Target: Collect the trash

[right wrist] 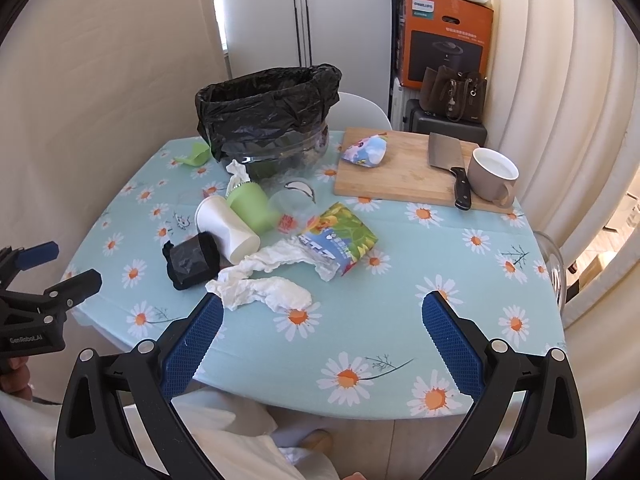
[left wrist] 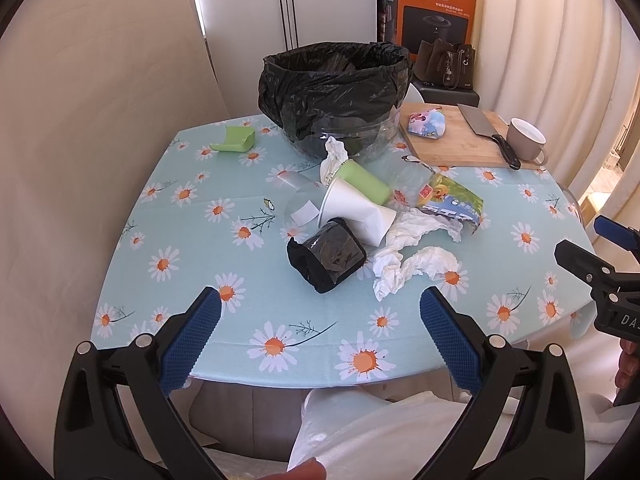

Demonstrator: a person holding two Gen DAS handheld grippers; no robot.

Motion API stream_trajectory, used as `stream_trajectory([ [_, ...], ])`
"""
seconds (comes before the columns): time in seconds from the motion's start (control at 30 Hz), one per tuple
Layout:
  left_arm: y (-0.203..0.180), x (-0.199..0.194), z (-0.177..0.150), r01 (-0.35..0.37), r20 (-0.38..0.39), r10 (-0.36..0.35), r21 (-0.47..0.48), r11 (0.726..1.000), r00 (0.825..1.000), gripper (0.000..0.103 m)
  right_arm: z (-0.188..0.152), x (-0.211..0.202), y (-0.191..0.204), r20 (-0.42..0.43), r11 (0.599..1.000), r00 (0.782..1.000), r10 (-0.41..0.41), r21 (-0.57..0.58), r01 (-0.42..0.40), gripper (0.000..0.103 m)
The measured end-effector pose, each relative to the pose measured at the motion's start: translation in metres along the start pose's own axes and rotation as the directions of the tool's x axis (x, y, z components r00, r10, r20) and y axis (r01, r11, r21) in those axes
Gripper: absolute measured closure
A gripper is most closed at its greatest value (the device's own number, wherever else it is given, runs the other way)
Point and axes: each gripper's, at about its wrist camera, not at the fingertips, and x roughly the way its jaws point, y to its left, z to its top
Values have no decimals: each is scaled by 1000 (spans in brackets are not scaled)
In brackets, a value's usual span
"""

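Note:
A bin lined with a black bag [left wrist: 334, 92] [right wrist: 266, 120] stands at the table's far side. In front of it lies a trash pile: a black wrapped roll [left wrist: 326, 254] [right wrist: 192, 260], a white paper cup [left wrist: 356, 212] [right wrist: 226, 226], a green cup [left wrist: 364, 182] [right wrist: 250, 204], crumpled white tissue [left wrist: 412, 262] [right wrist: 264, 290], a colourful snack bag [left wrist: 450, 200] [right wrist: 340, 238] and a clear plastic cup [left wrist: 300, 200]. My left gripper [left wrist: 320, 316] is open and empty above the near edge, in front of the roll. My right gripper [right wrist: 322, 320] is open and empty, just right of the tissue.
A wooden cutting board [right wrist: 408, 176] at the back right carries a cleaver [right wrist: 450, 160], a beige mug [right wrist: 492, 176] and a colourful pouch [right wrist: 366, 152]. A green plastic piece [left wrist: 234, 140] lies at the back left. Curtains hang on the right; an orange box [right wrist: 446, 40] and a handbag stand behind.

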Motion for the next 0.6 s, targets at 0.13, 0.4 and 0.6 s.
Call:
stream_trajectory([
  [0.13, 1, 2, -2, 5, -6, -5, -1, 1000, 1000, 6, -2, -1, -2, -2, 1000, 1000, 1, 3, -1, 7],
  [0.4, 2, 2, -3, 12, -10, -12, 4, 1000, 1000, 6, -4, -2, -2, -6, 1000, 1000, -5, 5, 5, 7],
  [0.6, 2, 4, -5, 19, -19, -18, 18, 1000, 1000, 6, -5, -1, -1, -11, 1000, 1000, -2, 4, 2, 7],
])
